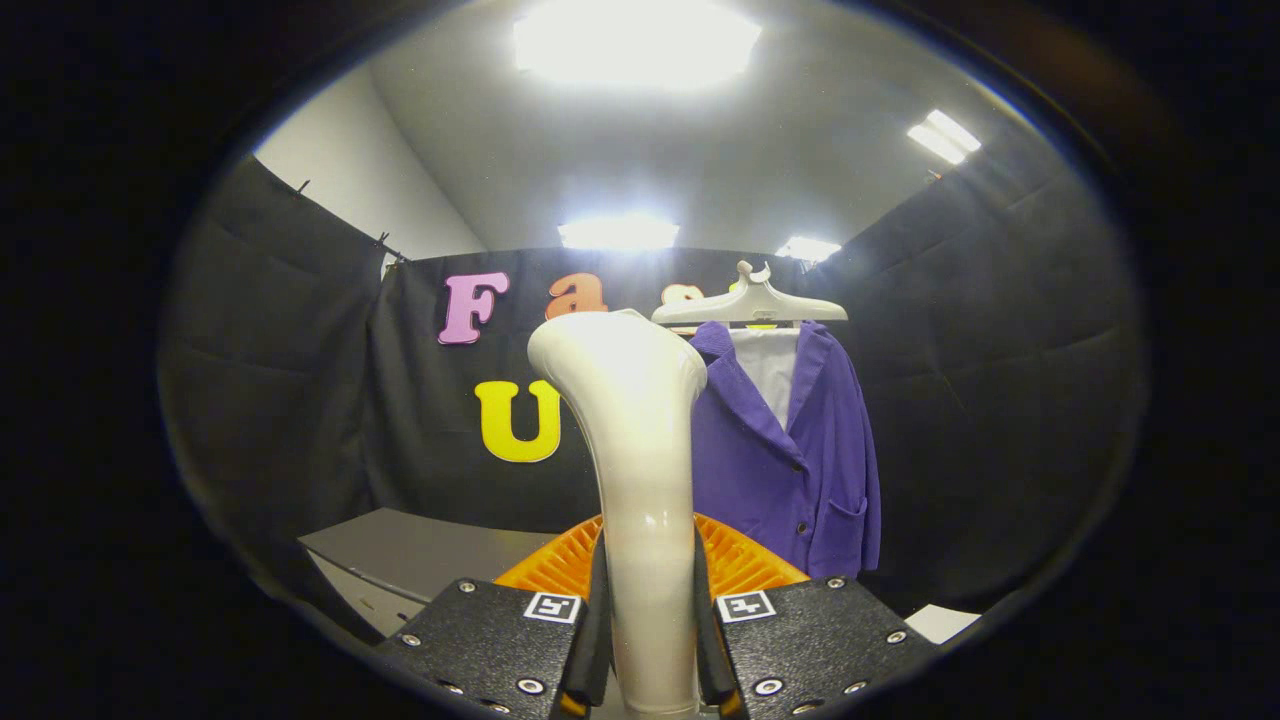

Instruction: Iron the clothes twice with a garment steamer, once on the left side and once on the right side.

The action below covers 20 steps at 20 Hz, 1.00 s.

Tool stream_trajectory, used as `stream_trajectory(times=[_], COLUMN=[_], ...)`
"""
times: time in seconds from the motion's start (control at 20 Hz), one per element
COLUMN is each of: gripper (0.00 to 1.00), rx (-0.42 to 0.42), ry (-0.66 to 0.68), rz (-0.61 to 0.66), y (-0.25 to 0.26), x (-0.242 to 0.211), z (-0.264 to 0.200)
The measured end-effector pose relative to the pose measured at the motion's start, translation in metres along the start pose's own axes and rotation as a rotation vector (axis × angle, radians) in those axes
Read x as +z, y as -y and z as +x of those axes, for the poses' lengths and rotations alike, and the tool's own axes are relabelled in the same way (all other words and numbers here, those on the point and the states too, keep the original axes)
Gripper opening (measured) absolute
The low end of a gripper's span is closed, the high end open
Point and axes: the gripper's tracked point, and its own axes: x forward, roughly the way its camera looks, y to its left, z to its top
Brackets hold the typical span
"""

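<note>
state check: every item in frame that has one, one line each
gripper: shut on the steamer handle, both fingers pressing its sides.
garment steamer: held upright between the fingers, head raised, apart from the jacket.
purple jacket: hanging beyond the steamer, front open at the collar, buttoned lower down.
hanger: hung up, carrying the jacket.
ceiling lights: on.

A grey table point(420, 550) is seen low against the black cloth wall point(1000, 350). Bright ceiling light panels point(635, 40) are set overhead, and a bare pale wall point(350, 180) is visible above the cloth.
</note>
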Motion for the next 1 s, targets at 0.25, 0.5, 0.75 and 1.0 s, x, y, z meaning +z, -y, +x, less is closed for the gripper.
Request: stream_trajectory(times=[0.25, 0.5, 0.75, 1.0], gripper=[0.35, 0.35, 0.36, 0.36], rx=[-0.063, -0.147, -0.221, -0.243], ry=[0.027, 0.06, 0.042, -0.009], rz=[0.008, 0.019, 0.013, 0.011], y=[0.023, 0.057, 0.091, 0.11], x=[0.016, 0.03, 0.014, -0.023], z=[0.069, 0.132, 0.185, 0.217])
